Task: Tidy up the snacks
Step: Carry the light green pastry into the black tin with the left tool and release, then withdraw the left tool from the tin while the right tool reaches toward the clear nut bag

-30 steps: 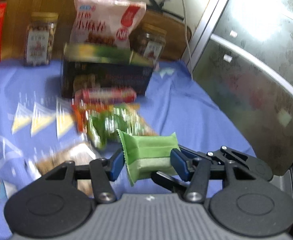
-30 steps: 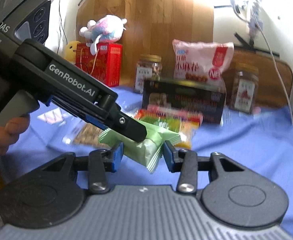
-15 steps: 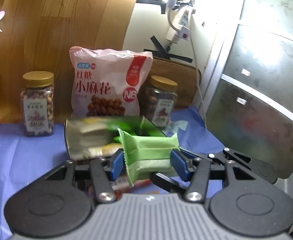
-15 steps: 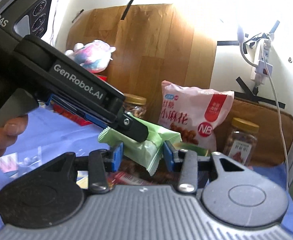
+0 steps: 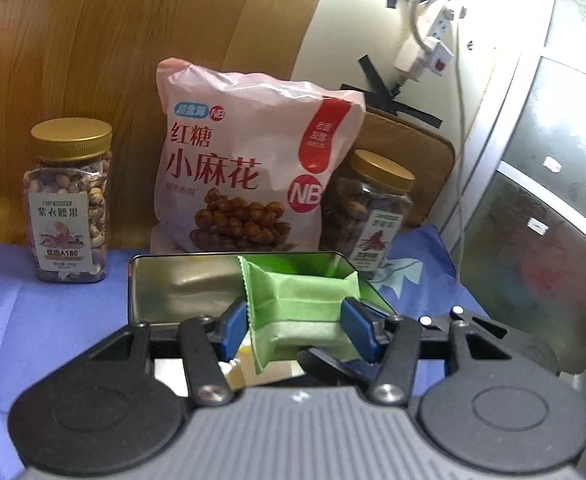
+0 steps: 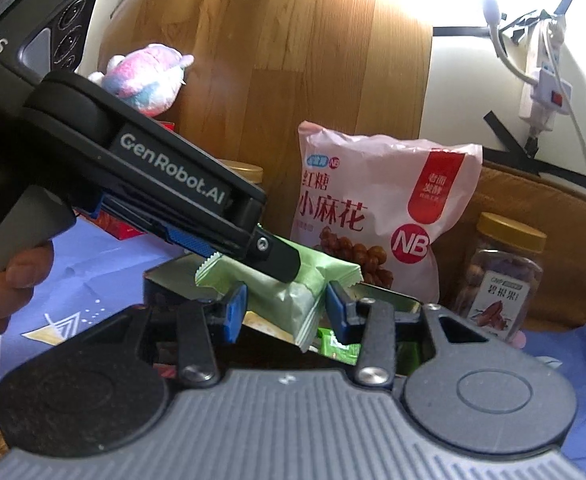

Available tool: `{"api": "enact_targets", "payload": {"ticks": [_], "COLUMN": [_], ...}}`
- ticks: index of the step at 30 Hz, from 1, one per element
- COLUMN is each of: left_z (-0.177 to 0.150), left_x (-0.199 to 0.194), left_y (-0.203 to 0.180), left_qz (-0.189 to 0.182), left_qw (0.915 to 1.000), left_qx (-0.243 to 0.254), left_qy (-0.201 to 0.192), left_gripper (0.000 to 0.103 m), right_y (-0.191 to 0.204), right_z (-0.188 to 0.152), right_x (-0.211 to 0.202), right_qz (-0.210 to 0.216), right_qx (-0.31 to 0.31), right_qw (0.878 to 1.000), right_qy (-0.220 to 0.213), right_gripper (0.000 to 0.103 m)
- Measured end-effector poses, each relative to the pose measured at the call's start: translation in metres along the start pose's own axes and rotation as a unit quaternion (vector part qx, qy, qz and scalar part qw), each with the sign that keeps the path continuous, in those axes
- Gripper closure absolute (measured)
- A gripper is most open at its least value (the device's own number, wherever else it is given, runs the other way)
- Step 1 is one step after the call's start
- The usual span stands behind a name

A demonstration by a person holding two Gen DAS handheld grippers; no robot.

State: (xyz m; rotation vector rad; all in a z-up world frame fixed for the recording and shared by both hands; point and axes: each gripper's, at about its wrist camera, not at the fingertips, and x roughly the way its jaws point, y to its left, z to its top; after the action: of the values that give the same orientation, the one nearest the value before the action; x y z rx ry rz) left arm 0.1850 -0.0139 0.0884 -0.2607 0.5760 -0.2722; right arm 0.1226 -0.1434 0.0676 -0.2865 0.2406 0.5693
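Both grippers are clamped on the same green snack packet (image 5: 301, 312): the left gripper (image 5: 295, 326) pinches it across its width between the blue pads, and the right gripper (image 6: 281, 312) grips its other end, with the left one's finger lying across the top of the wrapper in the right wrist view. The packet hangs over the near rim of the open metal tin (image 5: 161, 280), which stands on the blue cloth of the desk (image 5: 53, 312) toward its back edge. The likeliest slip, as I judge it, is an uneven release: if one gripper lets go while the other pulls, the soft wrapper could twist, tear at its crimped end, or drop outside the tin onto the cloth. A low approach could also knock the tin's thin rim and shove it back into the pink snack bag (image 5: 253, 168) standing just behind it. Room is tight at the back: a nut jar (image 5: 71, 200) stands to the tin's left, another jar (image 5: 373, 208) to its right, partly behind the bag. The tin's left half looks bare, while green packets (image 6: 337, 346) already lie at its right; open cloth lies on the near-left side
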Motion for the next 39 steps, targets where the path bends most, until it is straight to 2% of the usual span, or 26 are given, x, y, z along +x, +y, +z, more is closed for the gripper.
{"api": "enact_targets", "payload": {"ticks": [19, 27, 33, 39], "left_z": [0.004, 0.004, 0.001, -0.007], "left_x": [0.027, 0.041, 0.033, 0.009], "left_y": [0.008, 0.005, 0.001, -0.007], "left_qz": [0.013, 0.037, 0.047, 0.049], "left_qw": [0.9998, 0.999, 0.9986, 0.9983], "left_qx": [0.003, 0.016, 0.023, 0.031], "left_qy": [0.011, 0.016, 0.011, -0.001], "left_gripper": [0.052, 0.049, 0.049, 0.049], "right_y": [-0.007, -0.013, -0.007, -0.006], "right_z": [-0.002, 0.001, 0.003, 0.003], "right_x": [0.028, 0.042, 0.037, 0.022], "right_qz": [-0.003, -0.014, -0.009, -0.006], "right_qx": [0.003, 0.014, 0.009, 0.022], "right_qw": [1.0, 0.999, 1.0, 1.0], "right_qy": [0.018, 0.031, 0.025, 0.019], "right_gripper": [0.058, 0.057, 0.057, 0.057]}}
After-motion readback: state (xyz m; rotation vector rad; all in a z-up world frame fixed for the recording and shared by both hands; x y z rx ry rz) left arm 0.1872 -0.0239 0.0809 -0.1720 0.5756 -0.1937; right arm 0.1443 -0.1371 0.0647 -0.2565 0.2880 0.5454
